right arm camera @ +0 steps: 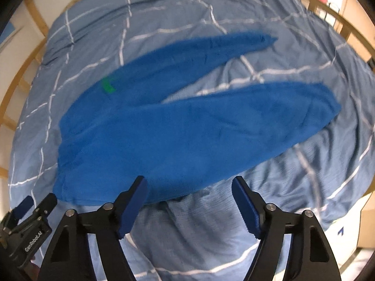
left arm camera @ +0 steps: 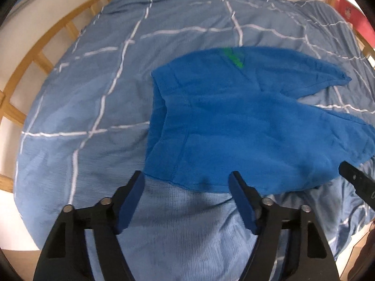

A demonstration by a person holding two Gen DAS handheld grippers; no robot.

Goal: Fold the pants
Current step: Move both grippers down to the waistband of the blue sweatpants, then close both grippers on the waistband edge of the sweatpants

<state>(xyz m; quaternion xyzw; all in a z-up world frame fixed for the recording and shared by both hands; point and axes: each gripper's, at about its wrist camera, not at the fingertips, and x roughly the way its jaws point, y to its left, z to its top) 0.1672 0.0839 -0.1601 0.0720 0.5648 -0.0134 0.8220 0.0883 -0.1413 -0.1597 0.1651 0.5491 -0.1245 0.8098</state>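
Blue pants [left arm camera: 225, 126] lie spread flat on the bed [left arm camera: 89, 89]; both tongs, left [left arm camera: 186, 181] and right [right arm camera: 188, 183], hang released over the near edge, nothing grasped; risk is pinching the duvet along with the cloth, or catching only one layer.

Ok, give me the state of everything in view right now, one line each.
Pants: unfolded, spread flat on the duvet, legs apart.
Duvet: spread over the bed, wrinkled.
Left gripper: open, nothing held, fingertips at the near waist edge of the pants.
Right gripper: open, nothing held, over the near edge of the pants.
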